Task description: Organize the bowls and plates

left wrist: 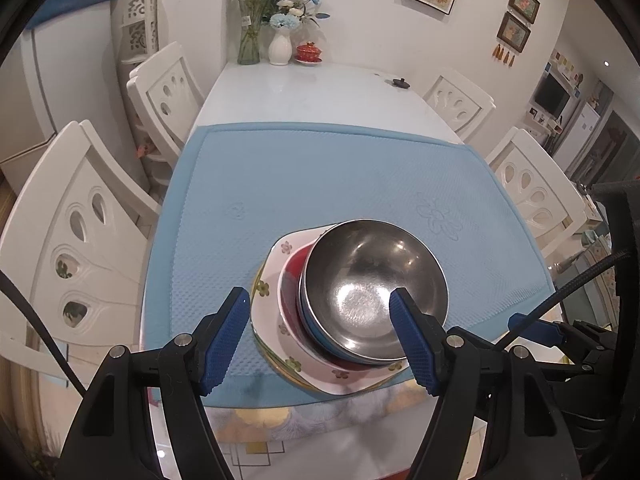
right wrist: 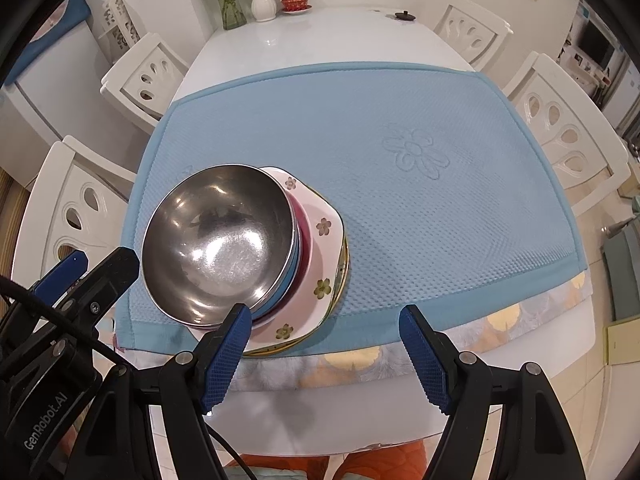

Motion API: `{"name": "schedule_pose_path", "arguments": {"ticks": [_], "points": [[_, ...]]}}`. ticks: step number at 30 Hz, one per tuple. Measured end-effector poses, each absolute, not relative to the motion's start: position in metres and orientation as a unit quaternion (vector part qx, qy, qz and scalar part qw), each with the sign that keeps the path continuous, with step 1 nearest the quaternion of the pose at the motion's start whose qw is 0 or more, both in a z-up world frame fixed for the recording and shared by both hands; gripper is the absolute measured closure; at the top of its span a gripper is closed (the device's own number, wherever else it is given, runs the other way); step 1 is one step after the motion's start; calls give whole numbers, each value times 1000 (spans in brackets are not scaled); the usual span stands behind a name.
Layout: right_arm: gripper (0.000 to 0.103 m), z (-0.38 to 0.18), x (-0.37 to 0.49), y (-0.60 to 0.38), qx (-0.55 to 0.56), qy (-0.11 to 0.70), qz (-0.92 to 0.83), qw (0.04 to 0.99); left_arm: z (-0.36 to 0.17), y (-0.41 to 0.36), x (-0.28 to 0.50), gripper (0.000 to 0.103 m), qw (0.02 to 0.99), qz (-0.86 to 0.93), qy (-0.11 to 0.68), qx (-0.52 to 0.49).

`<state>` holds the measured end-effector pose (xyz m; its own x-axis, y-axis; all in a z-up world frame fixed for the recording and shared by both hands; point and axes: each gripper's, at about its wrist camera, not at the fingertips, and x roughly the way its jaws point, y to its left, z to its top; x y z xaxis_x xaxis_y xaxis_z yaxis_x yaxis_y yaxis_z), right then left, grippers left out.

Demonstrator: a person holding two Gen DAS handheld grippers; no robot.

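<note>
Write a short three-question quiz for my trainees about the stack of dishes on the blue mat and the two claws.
1. True or false: the steel bowl sits on top of the stack.
2. What lies directly on the blue mat at the bottom of the stack? A) a flowered square plate B) a glass C) a pan
3. Fill in: the left claw and the right claw both stand ____, gripping nothing.

Key
1. True; blue and red dishes nest beneath it.
2. A, the flowered square plate.
3. Open.
</note>
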<state>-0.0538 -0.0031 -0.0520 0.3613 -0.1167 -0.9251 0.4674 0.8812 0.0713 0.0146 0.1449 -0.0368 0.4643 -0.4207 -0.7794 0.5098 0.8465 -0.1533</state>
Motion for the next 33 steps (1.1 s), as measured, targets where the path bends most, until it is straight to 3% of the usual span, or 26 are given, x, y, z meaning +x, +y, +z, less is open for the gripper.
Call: {"name": "schedule_pose_path", "arguments": {"ticks": [22,33], "points": [[29,-52,-51,-11,166,538,-181,806,-30,134,11,33,870,-266,409,75],[29,-45,-50,-18,158,527,-179,815,-33,141,16,33,861,-266,430,56]]}}
